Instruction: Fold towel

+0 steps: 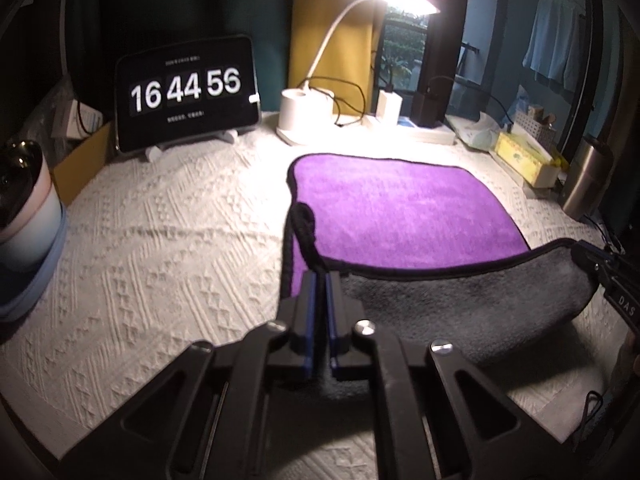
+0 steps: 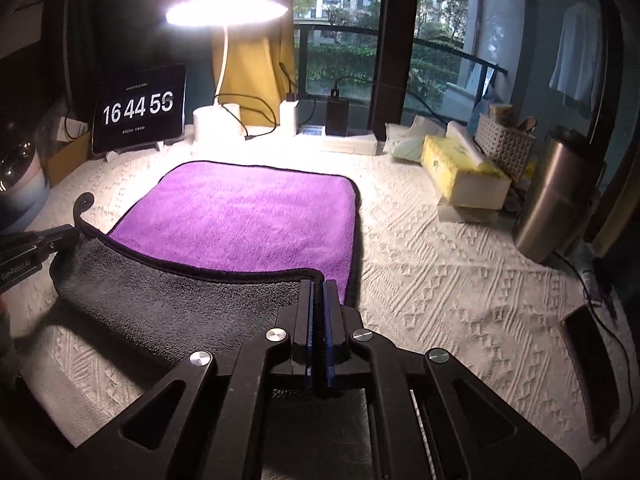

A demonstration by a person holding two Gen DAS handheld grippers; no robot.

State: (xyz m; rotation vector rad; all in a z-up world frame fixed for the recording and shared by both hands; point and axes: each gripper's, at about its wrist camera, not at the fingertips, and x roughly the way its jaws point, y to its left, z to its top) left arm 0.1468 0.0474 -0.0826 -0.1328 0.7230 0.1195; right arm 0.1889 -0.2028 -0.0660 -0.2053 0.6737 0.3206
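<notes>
Both grippers, left (image 1: 321, 280) and right (image 2: 319, 286), clamped on towel's (image 2: 248, 220) lifted near edge.

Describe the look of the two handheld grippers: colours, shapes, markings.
Both the left gripper and right gripper are matte black, with angular linkage arms with triangular cut-outs, silver round pivot screws, and blue-edged finger pads. White lettering marks their sides: one reads "DAS", the other "GenRobot.AI". No sleeves show.
</notes>
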